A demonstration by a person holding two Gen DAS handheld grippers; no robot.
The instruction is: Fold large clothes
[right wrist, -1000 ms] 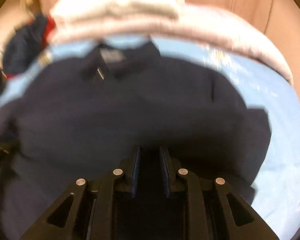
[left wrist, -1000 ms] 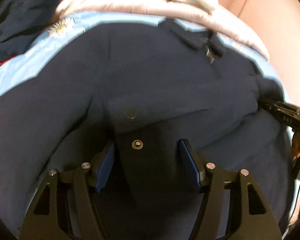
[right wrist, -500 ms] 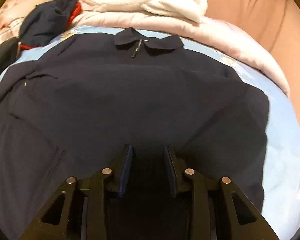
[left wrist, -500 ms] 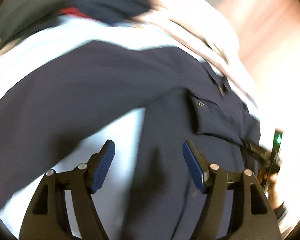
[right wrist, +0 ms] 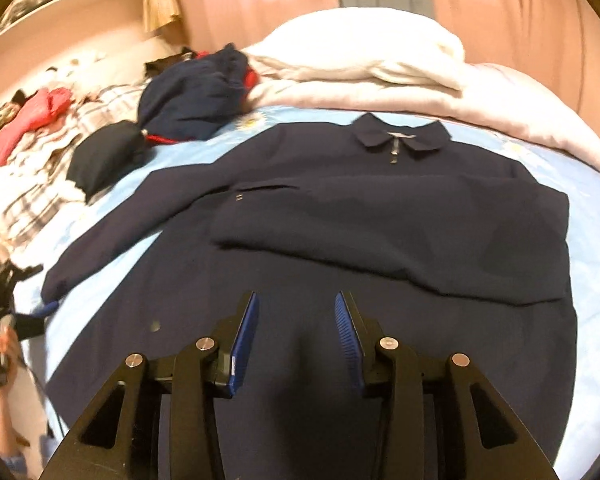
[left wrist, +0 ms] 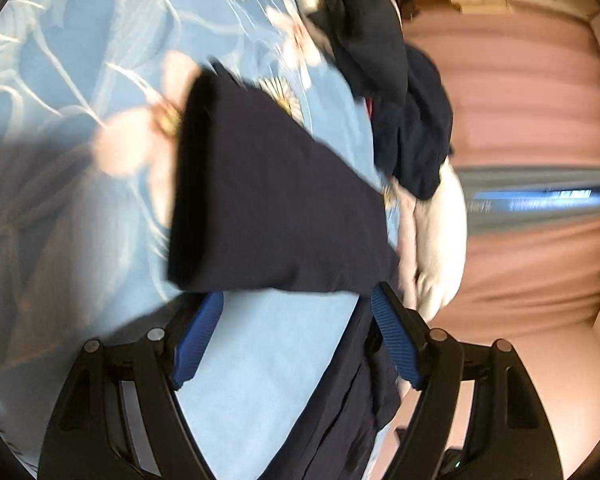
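Observation:
A large navy jacket (right wrist: pixel 340 208) with a collar and zip lies flat on the blue flowered bedsheet (right wrist: pixel 596 320). Its right sleeve is folded across the chest; its left sleeve (right wrist: pixel 112 228) stretches out to the left. My right gripper (right wrist: pixel 296 320) is open and empty, just above the jacket's lower front. My left gripper (left wrist: pixel 296 312) is open, with the left sleeve's cuff end (left wrist: pixel 260 200) just beyond its fingertips, over the sheet (left wrist: pixel 260 360). The left gripper also shows in the right wrist view (right wrist: pixel 4 292), by the cuff.
A white duvet (right wrist: pixel 364 52) lies piled at the head of the bed. A bundle of navy and red clothes (right wrist: pixel 196 92) and a dark folded item (right wrist: pixel 104 156) lie at the far left, with striped and pink laundry (right wrist: pixel 32 120) beyond. Pink curtains hang behind.
My right gripper opened, letting go of the jacket, and drew back a little. My left gripper swung left from the jacket's body to the outstretched sleeve's cuff.

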